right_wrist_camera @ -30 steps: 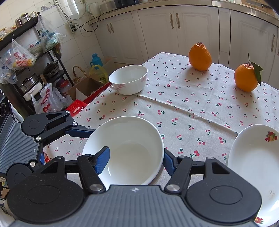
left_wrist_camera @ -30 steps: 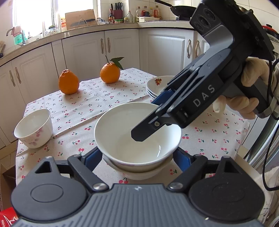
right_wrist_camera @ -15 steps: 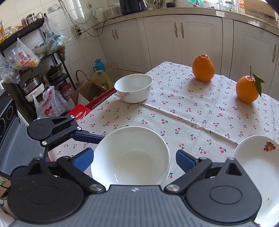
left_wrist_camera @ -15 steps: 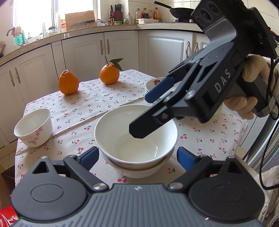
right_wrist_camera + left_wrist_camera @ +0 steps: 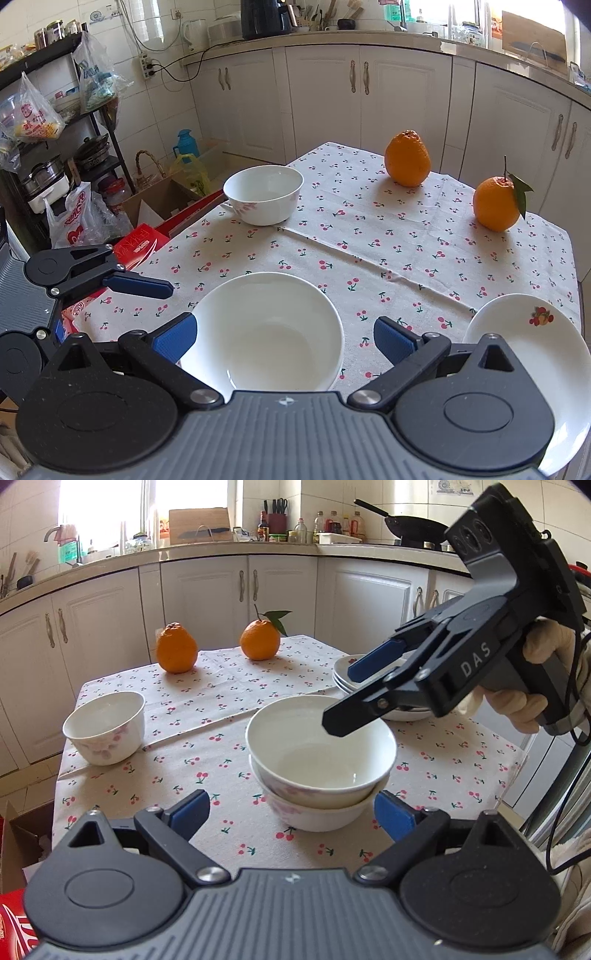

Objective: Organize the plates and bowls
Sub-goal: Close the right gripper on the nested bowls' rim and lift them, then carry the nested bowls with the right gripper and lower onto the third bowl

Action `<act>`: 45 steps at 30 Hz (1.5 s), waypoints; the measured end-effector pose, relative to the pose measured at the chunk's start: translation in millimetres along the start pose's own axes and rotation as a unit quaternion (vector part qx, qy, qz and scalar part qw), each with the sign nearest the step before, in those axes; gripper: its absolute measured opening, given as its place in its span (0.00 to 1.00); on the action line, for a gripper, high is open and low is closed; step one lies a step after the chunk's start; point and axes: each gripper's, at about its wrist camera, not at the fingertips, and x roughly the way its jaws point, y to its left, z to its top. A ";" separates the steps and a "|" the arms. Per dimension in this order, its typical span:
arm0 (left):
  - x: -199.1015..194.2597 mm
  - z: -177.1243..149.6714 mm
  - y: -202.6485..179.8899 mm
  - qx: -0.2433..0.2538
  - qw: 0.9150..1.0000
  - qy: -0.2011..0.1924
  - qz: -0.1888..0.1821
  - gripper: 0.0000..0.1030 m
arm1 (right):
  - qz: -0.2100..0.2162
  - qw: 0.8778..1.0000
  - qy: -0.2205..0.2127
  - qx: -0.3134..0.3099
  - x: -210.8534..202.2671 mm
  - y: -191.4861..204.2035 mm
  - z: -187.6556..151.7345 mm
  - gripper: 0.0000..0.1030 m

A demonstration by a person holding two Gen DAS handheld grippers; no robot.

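two nested white bowls (image 5: 317, 771) sat at the centre of the left wrist frame on the cherry-print counter (image 5: 207, 716). the left gripper (image 5: 291, 814) was spread wide at the lower edge, touching nothing. the right gripper (image 5: 354, 698) hovered at centre right above the bowls' rim, also spread and empty; a third bowl (image 5: 105, 725) stood at the left, a plate stack (image 5: 345, 679) behind.

The right hand-held gripper (image 5: 283, 338) is wide open with a white bowl (image 5: 264, 334) between its blue pads (image 5: 175, 334).
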 end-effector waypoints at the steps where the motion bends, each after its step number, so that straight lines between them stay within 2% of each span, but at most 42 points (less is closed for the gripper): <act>1: -1.5 -1.6 4.6 -0.004 1.000 -0.001 0.005 0.93 | -0.004 1.000 -0.001 -0.002 0.4 0.5 2.0 1.00; 6: -6.0 -7.1 26.9 -0.017 0.999 0.000 0.034 0.93 | -0.010 1.000 0.002 -0.016 9.0 3.4 16.3 1.00; 11: -5.5 -11.9 60.2 -0.034 0.996 0.013 0.083 0.93 | -0.005 0.999 0.010 -0.037 21.7 6.9 36.1 1.00; 18: 7.8 -3.0 103.0 -0.033 0.991 0.013 0.128 0.93 | 0.011 0.997 0.026 -0.066 47.8 7.7 73.9 1.00; 23: 26.1 7.7 124.5 -0.025 0.991 0.004 0.129 0.93 | 0.029 0.995 0.038 -0.090 71.0 6.6 100.3 1.00; 37: 73.0 19.9 163.5 -0.016 0.994 0.002 0.108 0.93 | 0.091 0.986 0.090 -0.110 157.1 2.6 152.1 0.98; 45: 86.3 22.5 172.8 -0.027 0.996 -0.003 0.091 0.90 | 0.114 0.982 0.109 -0.101 197.0 -6.0 165.1 0.88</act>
